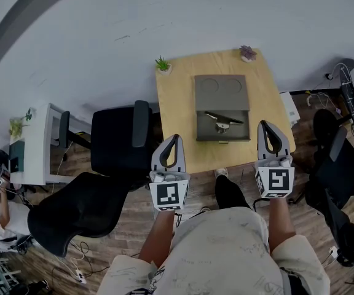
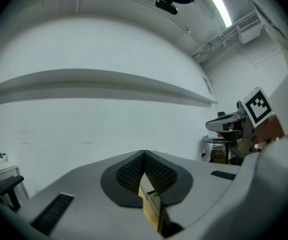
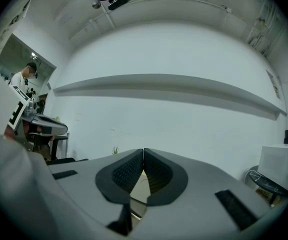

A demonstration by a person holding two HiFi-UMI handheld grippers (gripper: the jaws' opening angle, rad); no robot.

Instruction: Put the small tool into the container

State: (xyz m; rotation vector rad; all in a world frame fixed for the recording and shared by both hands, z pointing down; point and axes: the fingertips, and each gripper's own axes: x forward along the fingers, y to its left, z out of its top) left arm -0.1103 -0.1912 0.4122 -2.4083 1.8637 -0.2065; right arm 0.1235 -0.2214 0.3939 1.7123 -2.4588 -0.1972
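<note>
– On the wooden worktop (image 1: pixel 183 109), what is sitting in the middle?

– A grey container (image 1: pixel 221 91) is sitting there, with its lower part lying open toward the person. The small tool (image 1: pixel 223 119) is lying inside that open part, dark against the dark bottom, with a paler piece near its middle.

– Is anything touching it?

– No. Both grippers are hovering at the near edge of the worktop, well apart from the container, one on each side of it.

– How is the left gripper (image 1: pixel 176 137) standing?

– It is pointing level toward the white wall. In the left gripper view its jaws are pressing tip against tip and are holding nothing.

– And the right gripper (image 1: pixel 264 123)?

– The same. In the right gripper view its jaws are meeting at the tips, with only a sliver of worktop showing through the gap beneath them. Nothing is sitting between them.

– What else is standing on the worktop?

– Two small potted plants are standing at the far corners, a green one (image 1: pixel 163 65) on the left and a purplish one (image 1: pixel 247 53) on the right. A black chair (image 1: pixel 118 137) is standing just beside the left edge.
</note>
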